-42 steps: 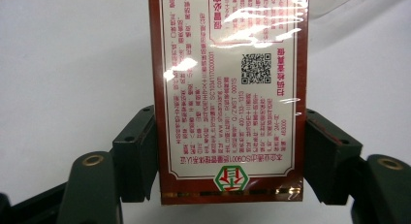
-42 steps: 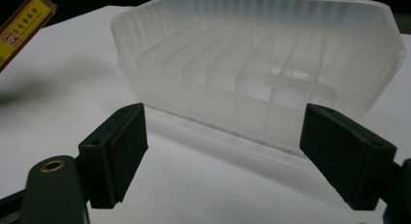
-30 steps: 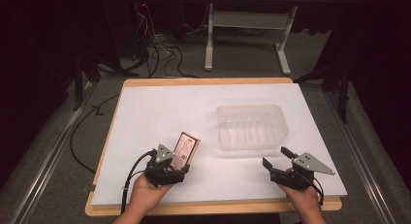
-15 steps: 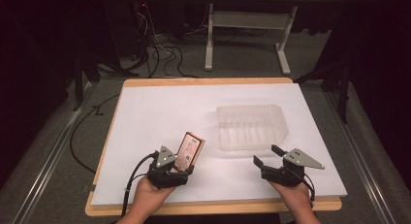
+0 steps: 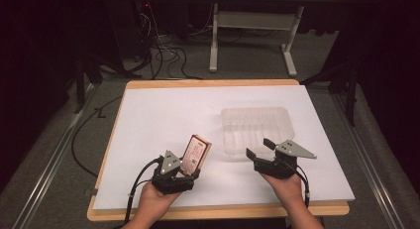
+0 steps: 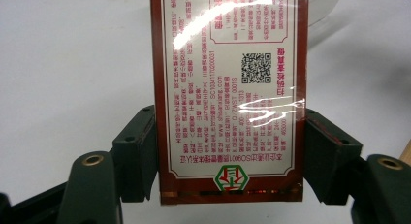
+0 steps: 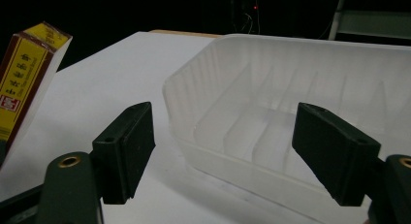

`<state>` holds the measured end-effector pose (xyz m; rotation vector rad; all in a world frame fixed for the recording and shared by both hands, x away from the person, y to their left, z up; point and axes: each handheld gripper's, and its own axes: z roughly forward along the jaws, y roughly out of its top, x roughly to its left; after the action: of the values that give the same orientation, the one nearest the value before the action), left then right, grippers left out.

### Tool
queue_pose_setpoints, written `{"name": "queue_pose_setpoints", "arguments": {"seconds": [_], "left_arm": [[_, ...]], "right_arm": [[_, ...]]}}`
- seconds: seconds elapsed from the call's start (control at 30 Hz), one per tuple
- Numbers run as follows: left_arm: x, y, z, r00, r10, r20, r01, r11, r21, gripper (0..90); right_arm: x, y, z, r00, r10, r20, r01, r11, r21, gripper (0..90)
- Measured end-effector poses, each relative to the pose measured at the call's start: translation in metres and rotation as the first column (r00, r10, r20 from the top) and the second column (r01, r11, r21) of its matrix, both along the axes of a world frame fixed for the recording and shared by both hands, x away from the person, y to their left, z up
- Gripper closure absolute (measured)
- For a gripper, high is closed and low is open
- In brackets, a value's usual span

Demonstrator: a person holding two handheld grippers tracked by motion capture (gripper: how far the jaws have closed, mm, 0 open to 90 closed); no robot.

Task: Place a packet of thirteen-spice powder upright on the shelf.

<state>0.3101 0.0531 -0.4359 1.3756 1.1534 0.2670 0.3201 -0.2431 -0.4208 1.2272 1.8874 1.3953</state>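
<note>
Boxed goods held ready while the tray was approached

The left gripper (image 5: 190, 165) clamped the red printed carton (image 5: 196, 152), raised above the table (image 5: 163, 115). The right gripper (image 5: 259, 147), jaws apart and just closing on nothing, neared the clear plastic tray (image 5: 255, 117); it should steady the near rim squarely.

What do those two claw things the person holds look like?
Each hand-held gripper is black: the left hand-held gripper and the right hand-held gripper have two blocky jaws with small screw holes, brass-coloured rings lower down, a grey three-cornered plate on top and a trailing black cable. No sleeves show.
</note>
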Motion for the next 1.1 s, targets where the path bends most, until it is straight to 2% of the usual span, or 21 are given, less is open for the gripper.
{"name": "queue_pose_setpoints", "arguments": {"seconds": [0.13,0.33,0.5,0.67,0.87,0.97,1.07,1.1], "left_arm": [[-0.002,-0.004,0.0,1.0,-0.005,0.009,0.005,1.0,-0.008,32.2],[-0.006,-0.014,-0.002,0.9993,-0.03,0.021,0.03,0.9995,0.007,32.2],[-0.01,-0.023,-0.001,0.9985,-0.045,0.032,0.044,0.999,0.003,32.2],[-0.013,-0.039,-0.002,0.9976,-0.062,0.033,0.062,0.9979,-0.016,32.2],[-0.014,-0.054,-0.006,0.9966,-0.077,0.03,0.078,0.9969,-0.008,32.2],[-0.013,-0.063,-0.011,0.9963,-0.082,0.026,0.082,0.9966,-0.003,32.2],[-0.013,-0.071,-0.015,0.9957,-0.086,0.035,0.086,0.9962,0.017,32.2],[-0.013,-0.074,-0.016,0.9957,-0.085,0.037,0.084,0.9964,0.012,32.2]], "right_arm": [[0.003,0.008,0.001,1.0,0.01,-0.002,-0.01,1.0,0.005,24.9],[-0.006,0.017,-0.001,0.9984,0.056,-0.013,-0.056,0.998,-0.005,24.0],[-0.011,0.02,-0.002,0.9963,0.081,-0.028,-0.081,0.997,0.011,22.4],[-0.014,0.024,0.001,0.9926,0.117,-0.033,-0.115,0.992,0.061,22.3],[-0.019,0.026,0.007,0.9898,0.141,-0.015,-0.139,0.985,0.102,22.7],[-0.022,0.028,0.01,0.9883,0.152,-0.001,-0.151,0.982,0.111,23.0],[-0.023,0.03,0.009,0.9878,0.156,-0.005,-0.154,0.982,0.112,23.1],[-0.022,0.031,0.009,0.9881,0.153,-0.008,-0.152,0.983,0.106,23.0]]}}
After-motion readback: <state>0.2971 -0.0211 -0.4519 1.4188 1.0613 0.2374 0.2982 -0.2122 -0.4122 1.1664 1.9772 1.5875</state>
